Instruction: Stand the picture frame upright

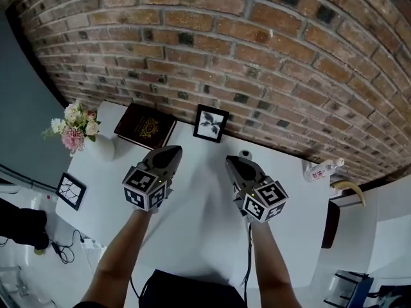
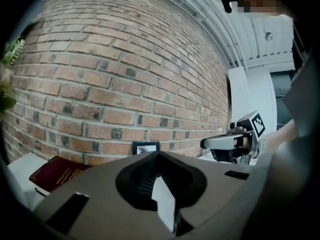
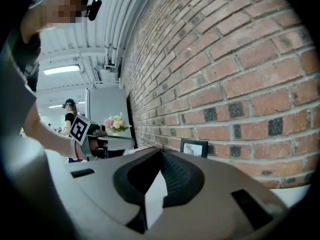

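One picture frame [image 1: 210, 122] shows in every view, a second frame [image 1: 70, 190] only overhead.

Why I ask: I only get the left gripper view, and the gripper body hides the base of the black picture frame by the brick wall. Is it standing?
Observer: Yes. The head view shows the black picture frame upright on the white table, close in front of the red brick wall.
Operator: Is there any other frame I'm missing?
Observer: Yes. A second black square frame sits at the table's left corner, nearer the person than the white vase of pink and white flowers. I can't tell whether it lies flat or is propped.
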Motion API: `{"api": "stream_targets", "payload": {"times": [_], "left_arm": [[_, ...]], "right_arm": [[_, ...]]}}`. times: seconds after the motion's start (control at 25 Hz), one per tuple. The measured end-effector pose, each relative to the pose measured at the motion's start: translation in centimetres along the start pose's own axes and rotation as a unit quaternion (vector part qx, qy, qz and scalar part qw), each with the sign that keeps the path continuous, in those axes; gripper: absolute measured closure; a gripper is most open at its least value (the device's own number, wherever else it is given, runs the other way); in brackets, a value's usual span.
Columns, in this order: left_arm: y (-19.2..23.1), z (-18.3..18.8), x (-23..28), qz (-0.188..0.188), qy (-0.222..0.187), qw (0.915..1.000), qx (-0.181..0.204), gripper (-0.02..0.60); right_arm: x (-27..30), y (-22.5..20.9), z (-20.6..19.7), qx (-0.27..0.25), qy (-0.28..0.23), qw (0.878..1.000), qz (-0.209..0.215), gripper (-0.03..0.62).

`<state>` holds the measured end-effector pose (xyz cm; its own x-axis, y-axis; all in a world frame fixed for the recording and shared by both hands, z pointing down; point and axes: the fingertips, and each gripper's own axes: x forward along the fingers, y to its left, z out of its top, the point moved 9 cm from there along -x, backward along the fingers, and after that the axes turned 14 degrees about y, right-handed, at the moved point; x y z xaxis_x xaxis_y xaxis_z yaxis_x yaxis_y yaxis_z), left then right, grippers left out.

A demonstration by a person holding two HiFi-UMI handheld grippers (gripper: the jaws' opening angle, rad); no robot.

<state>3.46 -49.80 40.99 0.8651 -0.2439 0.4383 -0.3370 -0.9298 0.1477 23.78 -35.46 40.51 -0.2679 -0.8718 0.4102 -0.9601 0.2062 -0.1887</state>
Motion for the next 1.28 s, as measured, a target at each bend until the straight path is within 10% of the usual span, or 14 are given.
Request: {"api": "stream_targets", "payload": {"times": [1.28], "left_arm": [[-9.4,-4.2,-15.6,0.017,-0.061,0.9979,0.013,0.577]], "right_arm": [[-10.8,13.1,-2.5,-0.066,-0.024,0.998,0.008,0.591]]}}
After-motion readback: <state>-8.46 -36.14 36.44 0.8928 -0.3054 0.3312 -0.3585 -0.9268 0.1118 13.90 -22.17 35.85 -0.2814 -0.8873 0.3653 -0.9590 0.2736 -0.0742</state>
